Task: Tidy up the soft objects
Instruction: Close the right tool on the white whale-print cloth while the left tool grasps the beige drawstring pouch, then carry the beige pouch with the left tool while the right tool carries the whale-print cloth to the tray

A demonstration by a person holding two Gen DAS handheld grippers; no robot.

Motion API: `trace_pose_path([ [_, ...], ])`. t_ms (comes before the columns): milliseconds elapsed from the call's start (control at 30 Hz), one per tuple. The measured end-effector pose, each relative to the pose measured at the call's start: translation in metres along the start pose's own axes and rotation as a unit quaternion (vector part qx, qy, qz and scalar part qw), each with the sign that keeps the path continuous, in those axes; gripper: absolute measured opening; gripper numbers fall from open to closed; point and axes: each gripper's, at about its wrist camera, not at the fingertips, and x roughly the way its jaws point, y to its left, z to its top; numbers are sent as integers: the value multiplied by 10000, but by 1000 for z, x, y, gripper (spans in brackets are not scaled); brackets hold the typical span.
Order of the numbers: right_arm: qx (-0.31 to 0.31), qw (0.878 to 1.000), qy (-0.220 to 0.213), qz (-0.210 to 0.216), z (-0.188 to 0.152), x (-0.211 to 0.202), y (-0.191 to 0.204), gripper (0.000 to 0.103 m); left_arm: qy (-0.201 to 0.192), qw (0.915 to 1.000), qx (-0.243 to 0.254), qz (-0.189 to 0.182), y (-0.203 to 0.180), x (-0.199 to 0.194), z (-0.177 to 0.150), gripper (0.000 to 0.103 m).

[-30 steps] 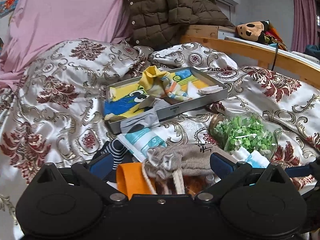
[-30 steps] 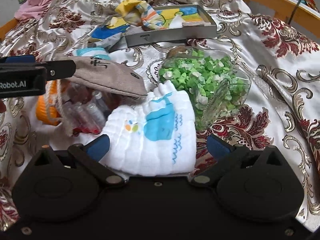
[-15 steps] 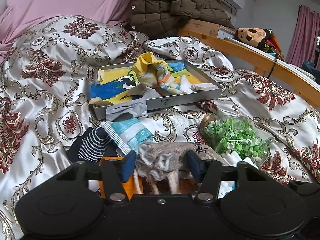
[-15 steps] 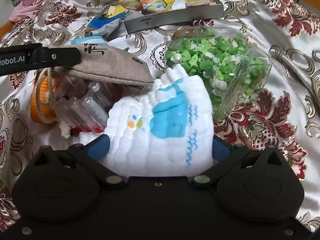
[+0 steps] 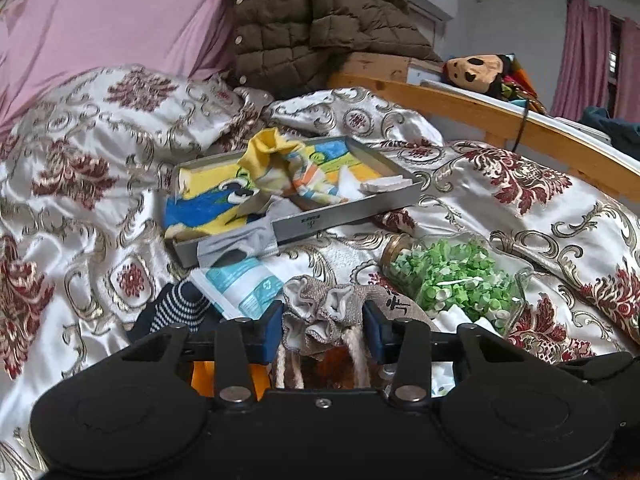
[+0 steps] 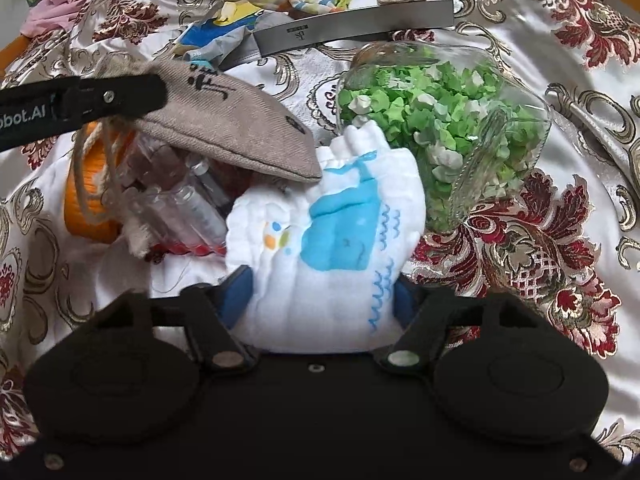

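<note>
A beige drawstring pouch lies on the bedspread, and the jaws of my left gripper are closing on its gathered mouth, pads pressed against the cloth. In the right wrist view the pouch hangs tilted from a left finger. A white cloth with a blue whale is bunched between the closing jaws of my right gripper, squeezed by both pads. A grey metal tray further back holds a yellow striped sock and printed cloths.
A glass jar of green paper stars lies on its side right of the whale cloth. Clear tubes and an orange item sit under the pouch. A navy striped sock, a teal packet and a grey cloth lie before the tray.
Both grippers' jaws have come in from wide open. The left now pinches the pouch mouth. The right, after sinking a little toward the bed, squeezes the whale cloth into a narrower bunch.
</note>
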Motion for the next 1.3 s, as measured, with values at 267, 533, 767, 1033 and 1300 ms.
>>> trace_pose_path([
  [267,205,9993,124,272,1,-6,-4,12,-343,9992,203,-15,-14,-16,3,39],
  [533,400,9979,-269,428,0,-35,-19,9,-712,9973,127,155,-25,-43,7,38],
  [767,291,9921,-1139,430,-2,-84,-27,9,-1122,9924,-191,457,-26,-71,13,38],
  [1033,131,9793,-1951,522,0,-129,-34,9,-1595,9818,-569,857,-32,-105,13,38],
  [1300,117,9673,-2446,657,-6,-162,-45,9,-1840,9754,-538,1086,-52,-124,20,38],
])
